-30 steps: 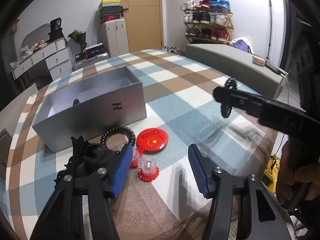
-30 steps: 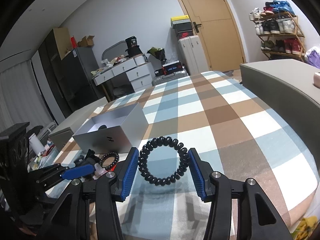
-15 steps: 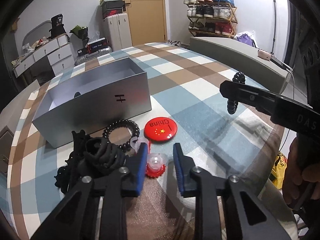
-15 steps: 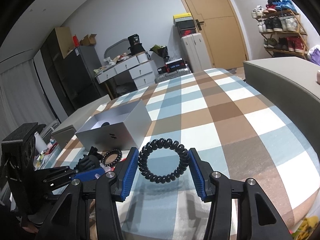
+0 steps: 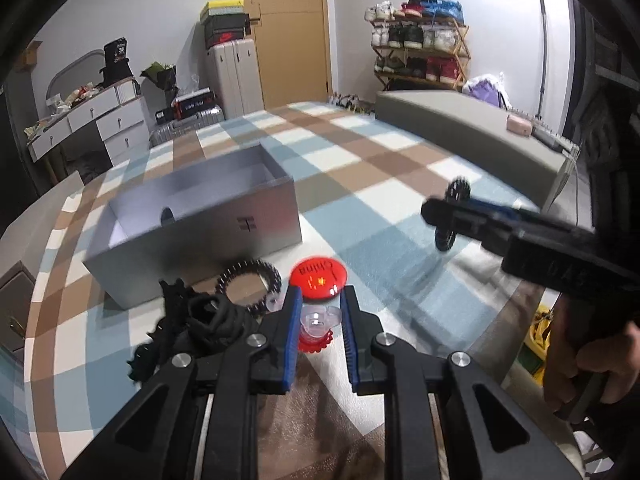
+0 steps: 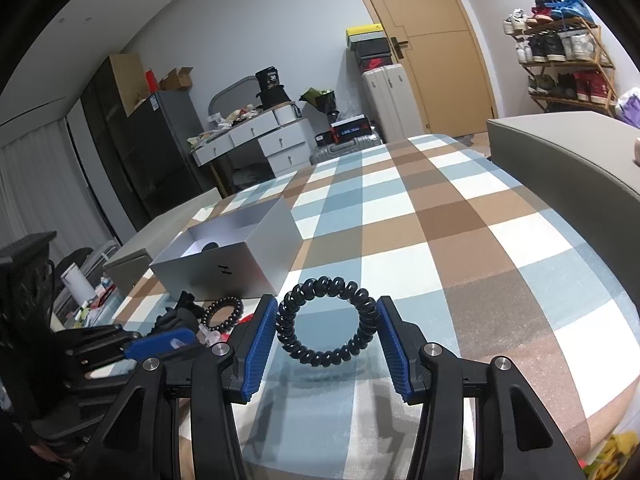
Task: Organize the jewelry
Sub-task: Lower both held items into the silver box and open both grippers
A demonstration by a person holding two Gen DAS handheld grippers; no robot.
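My left gripper [image 5: 320, 320] is shut on a small clear-and-red trinket [image 5: 316, 326], low over the checked cloth. Beside it lie a red China badge [image 5: 319, 277], a black beaded bracelet [image 5: 249, 285] and a heap of black hair ties [image 5: 196, 326]. The open grey box [image 5: 192, 228] stands behind them, with a dark item inside. My right gripper [image 6: 326, 330] is shut on a black coil hair tie [image 6: 326, 326] and holds it upright above the cloth. It shows in the left wrist view [image 5: 454, 216] to the right of the box. The box [image 6: 228, 256] lies to its far left.
The table [image 6: 460, 240] has a blue, brown and white checked cloth. A grey bench [image 5: 472, 136] runs along the right side. A white dresser [image 6: 260, 140], suitcases and a shoe rack [image 5: 420, 56] stand farther back.
My left gripper has closed from wide open onto the clear-and-red trinket and moved forward toward the badge. My right gripper keeps hold of the coil hair tie, shifting slightly.
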